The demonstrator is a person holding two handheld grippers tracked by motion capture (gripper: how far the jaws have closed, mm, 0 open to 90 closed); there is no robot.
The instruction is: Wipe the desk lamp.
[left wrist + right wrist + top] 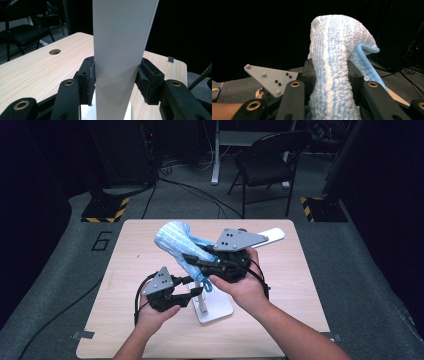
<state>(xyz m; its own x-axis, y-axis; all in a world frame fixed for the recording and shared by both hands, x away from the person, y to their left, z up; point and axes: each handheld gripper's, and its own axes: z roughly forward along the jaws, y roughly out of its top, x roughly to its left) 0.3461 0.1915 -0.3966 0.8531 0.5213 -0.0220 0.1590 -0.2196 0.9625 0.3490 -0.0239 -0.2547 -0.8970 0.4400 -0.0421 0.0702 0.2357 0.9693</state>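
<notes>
A fluffy blue-and-white striped sock point(175, 240) is stretched over the raised end of a white stand point(216, 309) in the middle of the table. My right gripper point(194, 261) is shut on the sock; in the right gripper view its jaws squeeze the sock point(337, 50) from both sides at the gripper point(331, 75). My left gripper point(194, 287) is shut on the stand's white post point(120, 45), with both pads point(91, 76) pressed against it at the gripper point(116, 80). A white flat end point(272, 235) of the stand sticks out behind the right gripper's grey plate.
The light wood table point(280, 285) has a round hole point(55, 51) near its far edge. A black folding chair point(267, 155) stands behind the table. Weighted bases with yellow-black stripes point(105, 211) point(320, 208) and cables lie on the grey floor.
</notes>
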